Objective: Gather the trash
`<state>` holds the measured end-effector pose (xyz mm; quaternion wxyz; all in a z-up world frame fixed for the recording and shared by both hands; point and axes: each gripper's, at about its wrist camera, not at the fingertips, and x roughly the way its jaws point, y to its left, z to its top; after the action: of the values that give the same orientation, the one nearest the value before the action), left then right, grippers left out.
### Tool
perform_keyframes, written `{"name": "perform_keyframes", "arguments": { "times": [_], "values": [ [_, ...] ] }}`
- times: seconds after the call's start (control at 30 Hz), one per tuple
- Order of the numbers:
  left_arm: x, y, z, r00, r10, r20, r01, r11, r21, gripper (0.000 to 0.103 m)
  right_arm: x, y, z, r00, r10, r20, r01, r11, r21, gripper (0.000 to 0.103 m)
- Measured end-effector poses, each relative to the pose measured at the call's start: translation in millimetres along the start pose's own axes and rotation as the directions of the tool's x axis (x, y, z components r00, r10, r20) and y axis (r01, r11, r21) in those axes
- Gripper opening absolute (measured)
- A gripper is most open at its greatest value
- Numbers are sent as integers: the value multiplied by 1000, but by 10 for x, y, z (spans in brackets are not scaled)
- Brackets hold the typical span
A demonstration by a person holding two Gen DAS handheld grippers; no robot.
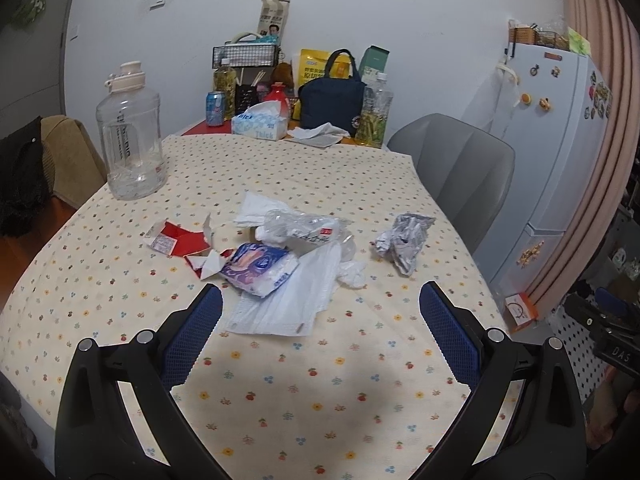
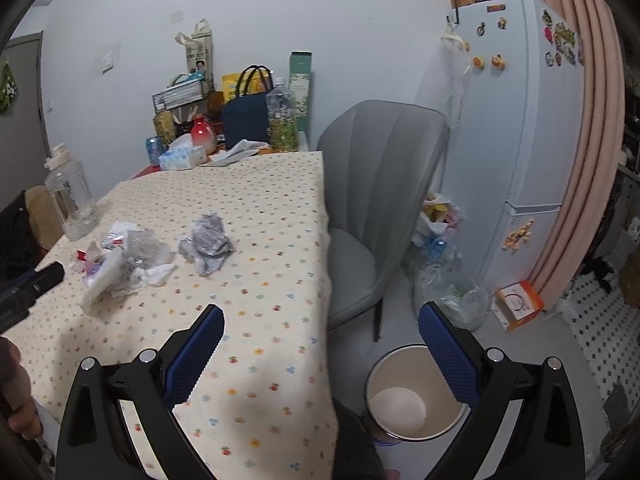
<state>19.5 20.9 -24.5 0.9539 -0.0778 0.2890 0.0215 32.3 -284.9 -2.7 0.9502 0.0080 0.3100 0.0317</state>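
Note:
Trash lies in the middle of the floral tablecloth (image 1: 280,392): torn red-and-white card (image 1: 180,240), a purple tissue pack (image 1: 262,266), a white plastic bag (image 1: 288,300), a crushed clear bottle (image 1: 304,226) and a crumpled silver wrapper (image 1: 402,240). My left gripper (image 1: 320,300) is open and empty, just short of the plastic bag. My right gripper (image 2: 320,320) is open and empty over the table's right edge. The wrapper (image 2: 208,244) lies ahead to its left. A white bin (image 2: 412,396) stands on the floor below it.
A large clear jug (image 1: 130,136) stands at the table's left. A tissue box (image 1: 260,122), a can, bottles and a navy bag (image 1: 332,100) crowd the far end. A grey chair (image 2: 372,208) sits at the table's right, and a fridge (image 2: 516,128) and floor bags lie beyond.

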Motion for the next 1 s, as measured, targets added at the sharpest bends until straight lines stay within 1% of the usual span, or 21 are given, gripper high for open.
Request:
{"name": "perform_keyframes", "arguments": {
  "times": [0.13,0.23,0.4,0.43,0.5,0.6,0.7,0.87,0.9,1.0],
  "values": [
    [39,153,3,1000,25,-8,-25,999,-23,98,89,154,58,997,81,-4,-81,997,-8,95],
    [75,306,14,999,47,-13,-48,998,-44,98,160,362,87,991,131,-6,-131,991,-36,95],
    [112,539,12,996,82,-21,-83,993,-79,98,286,679,144,977,210,-31,-212,975,-73,95],
    [118,582,7,996,89,-22,-90,992,-85,98,318,754,158,971,235,-39,-237,968,-77,93],
    [128,677,-1,994,104,-25,-105,990,-99,98,372,879,181,959,277,-59,-281,956,-82,85],
    [143,836,-17,991,129,-32,-132,984,-122,98,470,1086,208,941,326,-95,-334,937,-97,76],
    [149,964,-34,988,151,-39,-155,978,-140,98,556,1266,211,920,370,-127,-383,919,-98,73],
    [146,1131,-70,982,181,-47,-186,970,-156,98,721,1577,193,876,443,-191,-465,881,-87,67],
    [150,1167,-79,981,185,-51,-191,968,-162,98,740,1612,185,871,448,-199,-471,878,-86,64],
    [148,1249,-107,980,192,-58,-199,964,-176,98,825,1784,166,852,469,-231,-497,864,-82,60]
  ]
}}
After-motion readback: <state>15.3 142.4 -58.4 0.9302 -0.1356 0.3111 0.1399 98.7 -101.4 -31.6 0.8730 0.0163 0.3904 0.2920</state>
